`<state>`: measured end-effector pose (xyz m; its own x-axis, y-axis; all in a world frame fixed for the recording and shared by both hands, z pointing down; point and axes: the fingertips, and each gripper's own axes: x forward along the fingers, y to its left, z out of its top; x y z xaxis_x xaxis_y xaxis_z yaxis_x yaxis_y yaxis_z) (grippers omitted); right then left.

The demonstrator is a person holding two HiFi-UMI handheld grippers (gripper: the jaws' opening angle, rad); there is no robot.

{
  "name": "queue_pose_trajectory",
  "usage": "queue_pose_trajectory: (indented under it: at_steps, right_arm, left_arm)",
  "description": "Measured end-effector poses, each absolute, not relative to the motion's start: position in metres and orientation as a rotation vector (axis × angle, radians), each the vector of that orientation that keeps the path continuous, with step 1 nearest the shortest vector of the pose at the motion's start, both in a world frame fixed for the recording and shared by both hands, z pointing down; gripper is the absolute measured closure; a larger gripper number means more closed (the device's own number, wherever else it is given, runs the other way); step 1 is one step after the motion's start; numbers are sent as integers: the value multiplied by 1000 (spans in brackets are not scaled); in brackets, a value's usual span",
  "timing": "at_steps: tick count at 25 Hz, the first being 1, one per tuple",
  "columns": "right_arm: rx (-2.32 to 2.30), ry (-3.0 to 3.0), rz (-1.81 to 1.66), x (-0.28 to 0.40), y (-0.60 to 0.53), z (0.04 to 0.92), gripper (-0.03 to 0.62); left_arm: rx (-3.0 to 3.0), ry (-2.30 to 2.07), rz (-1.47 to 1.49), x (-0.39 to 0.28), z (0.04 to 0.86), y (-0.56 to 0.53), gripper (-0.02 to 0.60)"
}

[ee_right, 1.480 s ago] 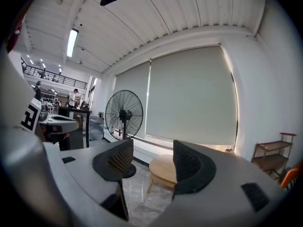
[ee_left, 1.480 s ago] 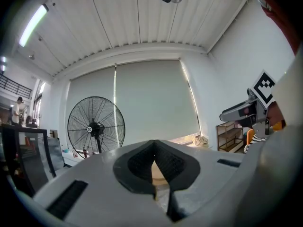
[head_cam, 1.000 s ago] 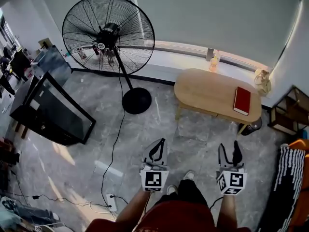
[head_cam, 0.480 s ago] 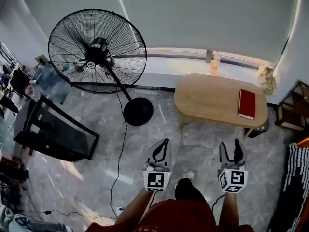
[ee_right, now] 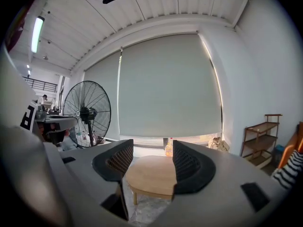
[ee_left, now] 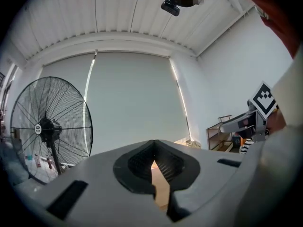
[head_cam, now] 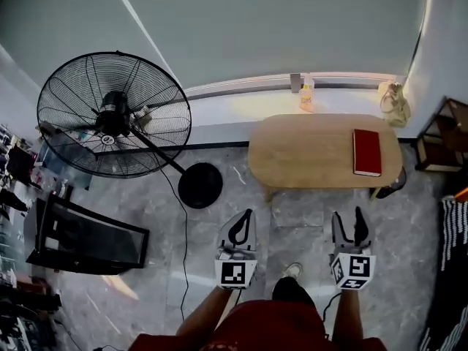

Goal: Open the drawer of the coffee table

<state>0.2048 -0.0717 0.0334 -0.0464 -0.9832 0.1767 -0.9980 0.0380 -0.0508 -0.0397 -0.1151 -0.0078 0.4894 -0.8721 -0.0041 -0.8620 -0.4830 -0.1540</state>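
The oval wooden coffee table [head_cam: 314,152] stands by the window wall, a red book [head_cam: 366,152] lying on its right end. No drawer can be made out from here. Both grippers hover over the floor well short of the table. My left gripper [head_cam: 242,218] is shut with nothing in it; its tips meet in the left gripper view [ee_left: 154,148], and a strip of the table shows through the slit below them. My right gripper [head_cam: 349,221] is open and empty. The table [ee_right: 154,174] shows between its two pads in the right gripper view, where the right gripper [ee_right: 153,157] points at it.
A large black standing fan [head_cam: 113,115] with a round base [head_cam: 200,185] stands left of the table, its cable [head_cam: 183,247] across the floor. A black framed panel [head_cam: 88,236] leans at the left. A bottle [head_cam: 306,93] sits on the sill. A wooden shelf [head_cam: 446,134] stands at the right.
The head view has swung, so the fan and table sit further left and the table is nearly straight ahead. Both grippers keep their places and states.
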Motion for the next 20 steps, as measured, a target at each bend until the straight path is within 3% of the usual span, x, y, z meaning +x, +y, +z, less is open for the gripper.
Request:
queue_pose_trajectory:
  at_steps: [11,20]
  right_arm:
    - [2201,-2088,288,227,-101,44,342]
    - [2339,-1899,277,174,-114,44,342]
  left_arm:
    - [-2660,1389,-119,-9,-5,-168,574]
    - [-2755,1179,-46,-49,2,-218,574]
